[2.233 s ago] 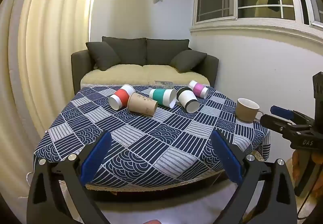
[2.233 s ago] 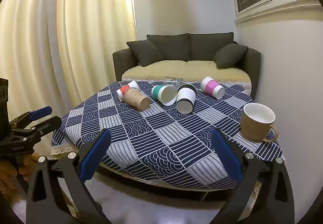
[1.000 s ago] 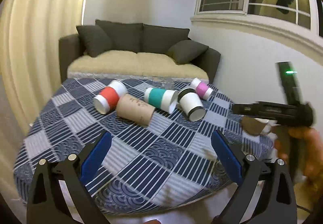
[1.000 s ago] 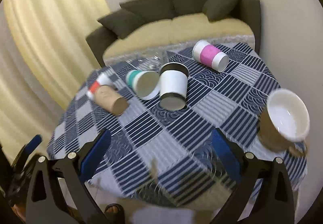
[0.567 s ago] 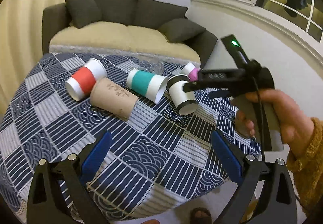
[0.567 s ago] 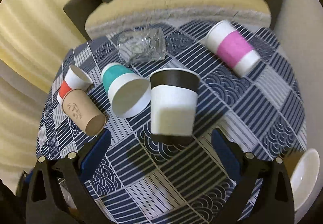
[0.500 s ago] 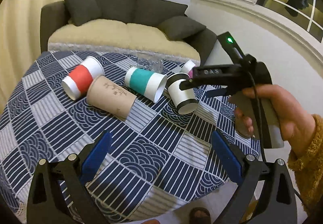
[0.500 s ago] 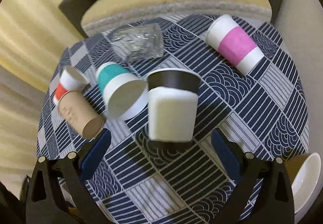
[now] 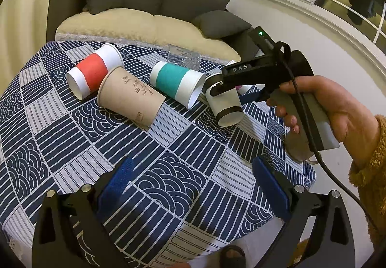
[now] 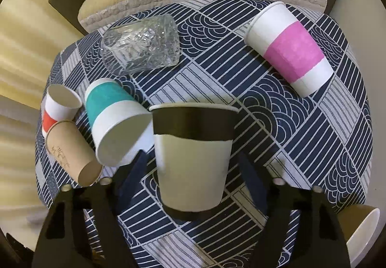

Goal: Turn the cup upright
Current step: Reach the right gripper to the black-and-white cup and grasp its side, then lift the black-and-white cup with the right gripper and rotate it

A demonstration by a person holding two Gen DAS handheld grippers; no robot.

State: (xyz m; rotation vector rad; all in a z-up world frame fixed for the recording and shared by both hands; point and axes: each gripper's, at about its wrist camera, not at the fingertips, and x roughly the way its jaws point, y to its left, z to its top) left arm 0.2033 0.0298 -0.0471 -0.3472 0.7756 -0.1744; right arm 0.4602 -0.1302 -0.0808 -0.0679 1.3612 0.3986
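Between wide right gripper [image 10: 193, 166] jaws at 6 o'clock, black-banded cup [image 10: 193, 159] on its side: close squarely mid-wall, gently, avoiding teal cup [image 10: 115, 120] at 9; left gripper [image 9: 193, 186] likewise wide, empty.

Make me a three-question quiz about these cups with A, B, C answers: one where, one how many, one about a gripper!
1. Which cup lies between the right gripper's fingers? A pink-banded B black-banded cup C red-banded
2. How many paper cups lie on their sides? A three B five C eight
3. The left gripper is: A open B shut on a glass C holding a mug
Answers: B, fingers flank it. B: red-banded cup, brown cup, teal-banded cup, pink-banded cup, black-banded one. A, fingers spread, nothing between.
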